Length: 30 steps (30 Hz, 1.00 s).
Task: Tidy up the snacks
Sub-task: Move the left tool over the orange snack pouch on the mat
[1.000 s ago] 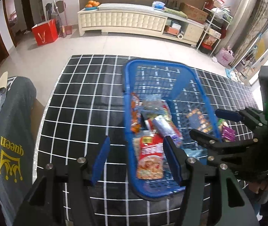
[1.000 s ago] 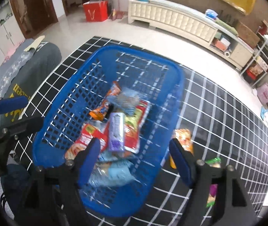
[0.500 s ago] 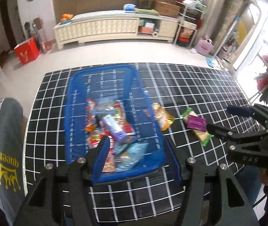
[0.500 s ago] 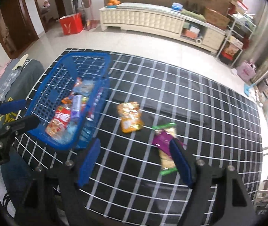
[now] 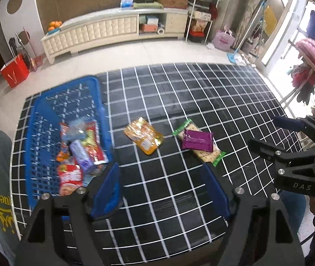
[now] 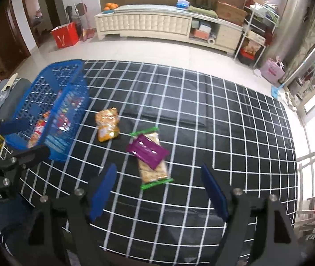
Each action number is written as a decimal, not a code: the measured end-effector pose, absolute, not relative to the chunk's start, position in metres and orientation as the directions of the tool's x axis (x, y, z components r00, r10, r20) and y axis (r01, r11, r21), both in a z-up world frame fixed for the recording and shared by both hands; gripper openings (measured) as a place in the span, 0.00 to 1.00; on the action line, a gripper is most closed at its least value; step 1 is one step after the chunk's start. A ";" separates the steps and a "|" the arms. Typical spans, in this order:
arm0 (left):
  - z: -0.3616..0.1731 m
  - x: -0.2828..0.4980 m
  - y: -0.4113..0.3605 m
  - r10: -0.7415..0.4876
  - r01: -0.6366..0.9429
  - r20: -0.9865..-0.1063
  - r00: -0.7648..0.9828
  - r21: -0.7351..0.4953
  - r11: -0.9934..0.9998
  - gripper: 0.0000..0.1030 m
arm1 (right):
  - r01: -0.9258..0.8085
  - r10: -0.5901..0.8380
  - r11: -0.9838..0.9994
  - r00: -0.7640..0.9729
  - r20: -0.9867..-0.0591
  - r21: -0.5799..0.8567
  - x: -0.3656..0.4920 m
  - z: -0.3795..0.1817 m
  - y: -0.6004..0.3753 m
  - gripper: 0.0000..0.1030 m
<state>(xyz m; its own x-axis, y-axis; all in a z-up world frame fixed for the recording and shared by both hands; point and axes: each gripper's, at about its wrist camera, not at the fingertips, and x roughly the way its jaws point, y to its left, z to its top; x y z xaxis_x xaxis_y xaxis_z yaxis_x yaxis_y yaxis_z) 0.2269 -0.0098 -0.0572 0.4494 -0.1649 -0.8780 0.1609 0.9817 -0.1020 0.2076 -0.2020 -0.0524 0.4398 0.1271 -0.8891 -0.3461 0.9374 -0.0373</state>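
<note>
Left wrist, basket (image 5: 100, 102) pkts blurred, overlapping

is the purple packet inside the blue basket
No, the purple packet lies on the grid cloth, on top of a cracker pack, well apart from the blue basket.

A blue mesh basket (image 5: 46, 102) held several snack packets (image 5: 80, 153) at the desk's left end. An orange pouch (image 5: 144, 136) lay flat beside it; a purple packet (image 5: 197, 140) rested atop a green-edged cracker pack (image 5: 210, 155).
</note>
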 end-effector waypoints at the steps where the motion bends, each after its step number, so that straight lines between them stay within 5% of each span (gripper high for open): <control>1: -0.061 0.228 -0.014 -0.168 0.159 -0.881 0.442 -0.108 0.981 0.73 | -0.345 0.126 0.938 0.439 -0.890 -0.037 0.209 -0.054 -0.205 0.80; 18: -0.149 0.311 -0.045 -0.154 -0.077 -0.940 0.305 -0.185 0.980 0.74 | -0.329 0.134 0.944 0.394 -0.909 -0.004 0.266 -0.122 -0.234 0.85; 20: -0.161 0.320 -0.045 -0.141 -0.096 -0.951 0.277 -0.173 0.980 0.84 | -0.324 0.133 0.946 0.399 -0.908 -0.004 0.272 -0.127 -0.233 0.85; 27: -0.183 0.344 -0.047 -0.025 -0.125 -0.962 0.271 -0.061 0.990 0.84 | -0.302 0.148 0.953 0.380 -0.913 0.029 0.291 -0.155 -0.230 0.86; 30: -0.192 0.354 -0.040 -0.020 -0.175 -0.967 0.255 -0.067 0.982 0.93 | -0.319 0.147 0.948 0.379 -0.914 0.020 0.291 -0.162 -0.225 0.87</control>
<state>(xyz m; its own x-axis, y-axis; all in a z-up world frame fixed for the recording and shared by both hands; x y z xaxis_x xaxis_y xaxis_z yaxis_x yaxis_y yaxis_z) 0.3538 -0.0397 -0.1921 0.2552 -0.0203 -0.9667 -0.1750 0.9823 -0.0669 0.2907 -0.2250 -0.1622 0.3786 0.1469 -0.9138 -0.3187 0.9476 0.0203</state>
